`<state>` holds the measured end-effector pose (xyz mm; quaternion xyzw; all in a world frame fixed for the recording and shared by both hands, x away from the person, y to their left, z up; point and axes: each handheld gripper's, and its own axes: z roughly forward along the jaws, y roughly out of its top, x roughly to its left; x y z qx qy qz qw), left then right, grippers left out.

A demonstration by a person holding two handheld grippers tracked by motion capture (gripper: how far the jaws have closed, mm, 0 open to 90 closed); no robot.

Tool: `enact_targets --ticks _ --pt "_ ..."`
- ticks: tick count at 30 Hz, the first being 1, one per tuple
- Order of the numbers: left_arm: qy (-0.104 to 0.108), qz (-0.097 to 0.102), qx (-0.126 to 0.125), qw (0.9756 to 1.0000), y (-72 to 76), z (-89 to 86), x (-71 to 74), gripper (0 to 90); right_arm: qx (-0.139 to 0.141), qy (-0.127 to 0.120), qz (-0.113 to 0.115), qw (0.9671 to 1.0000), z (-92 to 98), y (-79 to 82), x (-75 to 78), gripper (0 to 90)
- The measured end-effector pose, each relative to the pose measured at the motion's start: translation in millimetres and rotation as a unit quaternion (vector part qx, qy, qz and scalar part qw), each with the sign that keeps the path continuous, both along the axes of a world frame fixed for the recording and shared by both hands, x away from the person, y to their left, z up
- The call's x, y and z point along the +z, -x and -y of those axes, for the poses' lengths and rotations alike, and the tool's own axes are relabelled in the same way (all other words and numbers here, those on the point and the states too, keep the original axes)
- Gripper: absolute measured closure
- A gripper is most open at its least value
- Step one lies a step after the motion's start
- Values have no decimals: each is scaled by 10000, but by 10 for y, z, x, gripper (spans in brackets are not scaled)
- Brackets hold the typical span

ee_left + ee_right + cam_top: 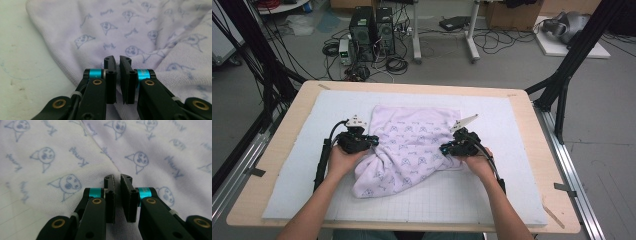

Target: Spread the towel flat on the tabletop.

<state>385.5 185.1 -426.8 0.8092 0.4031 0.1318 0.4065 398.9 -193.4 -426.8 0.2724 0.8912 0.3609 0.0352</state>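
A pale lilac cloth (409,140) printed with small blue cat faces lies rumpled on the white gridded mat (522,150). My left gripper (371,141) is at the cloth's left edge and my right gripper (444,148) at its right edge, both pointing inward. Folds of the cloth run in toward each gripper. In the left gripper view the jaws (117,61) stand almost together over the hem of the cloth (125,25), pinching a thin layer. The right gripper (117,180) is likewise narrowly shut on the cloth (150,145) near a fold line.
The mat covers most of a wooden table (287,135). Black frame posts (562,85) rise at the table's right and left sides. Computer towers (372,32) and cables sit on the floor beyond the far edge.
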Motion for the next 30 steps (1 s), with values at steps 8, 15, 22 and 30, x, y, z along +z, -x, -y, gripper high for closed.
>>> enact_targets --ticks 8,15,22,30 --pt "179 328 -109 9992 215 -105 250 580 -215 -251 478 9983 112 138 220 676" --pt "-16 490 -584 9971 555 -64 428 504 66 -550 931 9941 162 538 451 631" --pt "-32 509 -1106 9926 905 8 364 450 471 -321 896 9943 62 870 247 579" --pt "-247 259 -1489 9882 992 89 116 491 485 -249 800 9953 -73 890 45 530"
